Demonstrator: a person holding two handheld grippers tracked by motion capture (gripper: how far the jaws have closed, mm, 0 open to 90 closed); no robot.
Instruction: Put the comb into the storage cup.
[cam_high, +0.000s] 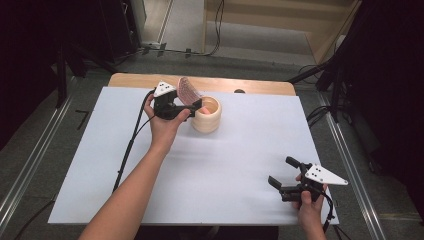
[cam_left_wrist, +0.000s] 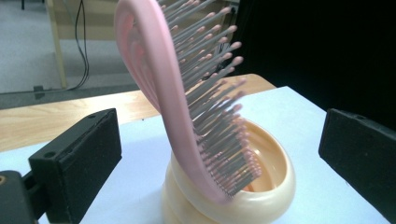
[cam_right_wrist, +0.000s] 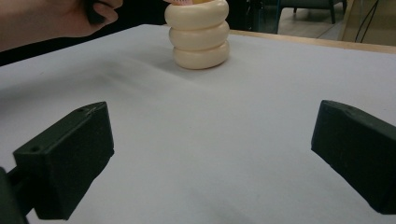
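Toward twelve o'clock on the white surface (cam_high: 240, 150), my left tongs (cam_high: 192, 106) hover just beside a cream cup (cam_high: 206, 115) built of three stacked rings, reaching it from its nine o'clock side. From the left gripper view, both black jaws stand spread wide, one on either side of the cup (cam_left_wrist: 229, 196), touching nothing. A pink hairbrush (cam_left_wrist: 187, 93) stands tilted in that cup, its lower end resting inside the rim at about six o'clock and its head rising up and away toward eleven o'clock, grey pink-tipped bristles facing the cup's opening. In the high view the hairbrush (cam_high: 188, 90) sticks up above my left hand (cam_high: 167, 125), and I cannot tell whether hand and brush touch. Down at five o'clock, near the surface's front edge, my right tongs (cam_high: 283, 176) are held well apart from the cup, their jaws spread and empty over bare surface. Seen along those jaws, the cup (cam_right_wrist: 199, 35) sits far ahead at twelve o'clock, with my left hand (cam_right_wrist: 56, 21) at about ten o'clock.
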